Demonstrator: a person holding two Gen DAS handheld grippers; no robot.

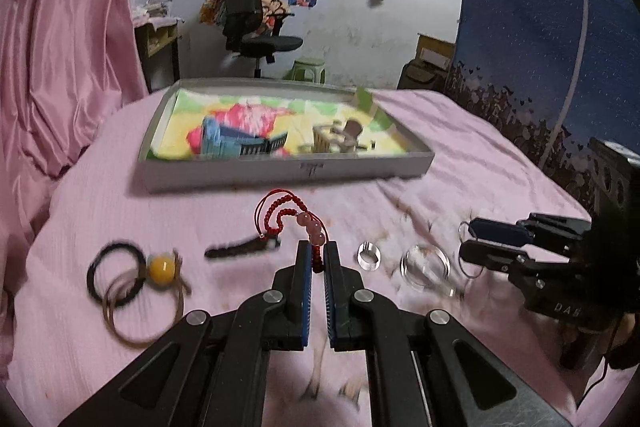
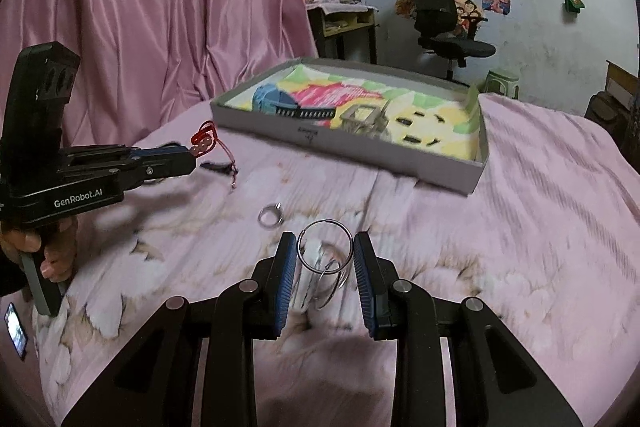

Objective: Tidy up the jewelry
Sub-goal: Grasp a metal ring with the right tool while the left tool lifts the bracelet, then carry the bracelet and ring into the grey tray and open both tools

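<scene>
1. Left wrist view — the left gripper (image 1: 318,259) has its jaws pressed nearly together on the red cord bracelet (image 1: 298,223), pinching the knotted cord just below its three pink beads. The loop stands up toward 12 o'clock, apparently lifted off the bedspread (image 1: 460,147). I judge it light and limp: it will dangle and swing, and a grip on the cord is surer than on the smooth, round beads.
2. Still lying on the cloth: hair ties with a yellow bead (image 1: 132,279) at 9 o'clock, a dark clip (image 1: 240,248) just left of the fingers, a small silver ring (image 1: 369,255) and a clear bangle (image 1: 425,265) at 3 o'clock. The bangle looks rigid, slick and possibly breakable.
3. The shallow grey box (image 1: 280,173) with its colourful printed lining sits at 12 o'clock, the likely destination.
4. Right wrist view — the right gripper (image 2: 325,269) is spread, a thin metal hoop (image 2: 325,247) held across the gap between the blue pads, touching each side. It seems stiff but springy and slippery, so too hard a squeeze could flick it out.
5. The bed is soft, wrinkled pink fabric — small pieces may sink into folds. Pink curtains (image 2: 160,7) hang at 10 o'clock and an office chair (image 2: 444,23) stands at 1 o'clock by a poster-covered wall.
</scene>
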